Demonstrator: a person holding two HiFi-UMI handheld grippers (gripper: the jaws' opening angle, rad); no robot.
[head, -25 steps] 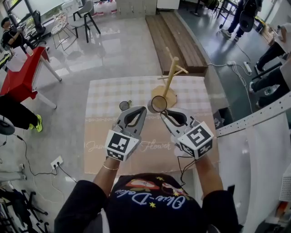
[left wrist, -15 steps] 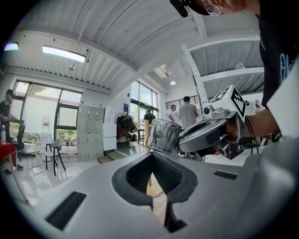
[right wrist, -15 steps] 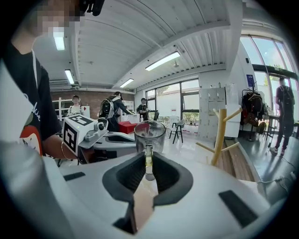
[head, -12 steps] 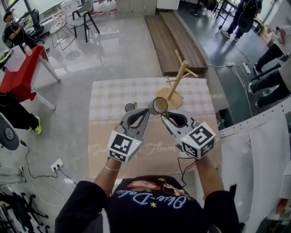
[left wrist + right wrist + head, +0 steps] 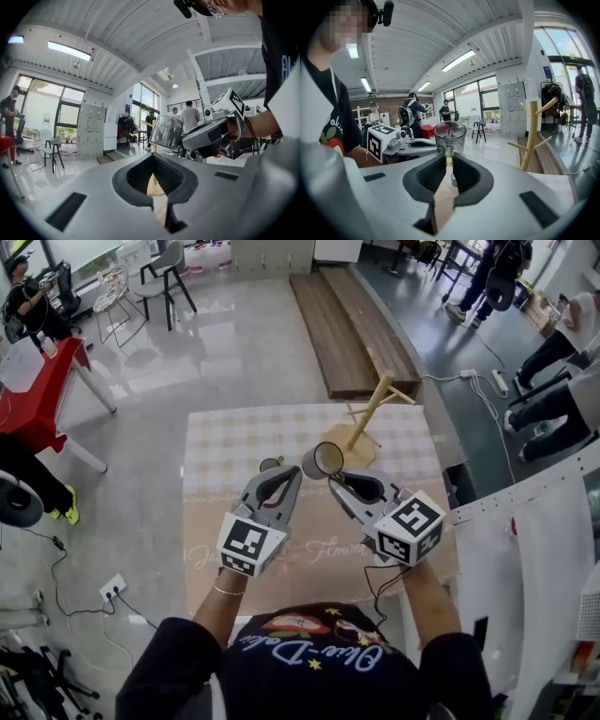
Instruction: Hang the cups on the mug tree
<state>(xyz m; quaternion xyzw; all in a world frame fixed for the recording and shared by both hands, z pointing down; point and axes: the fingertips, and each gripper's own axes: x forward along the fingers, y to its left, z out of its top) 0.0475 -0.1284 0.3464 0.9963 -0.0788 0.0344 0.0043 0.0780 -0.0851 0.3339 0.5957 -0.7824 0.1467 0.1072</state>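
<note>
Both grippers sit a bit further left of the mug tree (image 5: pixel 375 413) than a second ago: the held cup overlapped the tree's base then and now shows just left of it. Grip unchanged. Left gripper (image 5: pixel 283 472) is over the table (image 5: pixel 225 442), pointing about level, its jaws pressed together at the tips with nothing between them, as its own view confirms (image 5: pixel 152 156). A small cup (image 5: pixel 272 465) stands on the checked cloth (image 5: pixel 234 427) just beside the left gripper's tip, apart from it. Next right, a clear glass cup (image 5: pixel 325 460) is off the table, mouth turned toward the head camera. Right gripper (image 5: pixel 334 476) pinches the glass cup's handle between its pads (image 5: pixel 449 157), bowl standing beyond the tips (image 5: pixel 450 136). Mug tree is furthest right on the cloth, pegs bare (image 5: pixel 529 136), not touching the glass cup.
</note>
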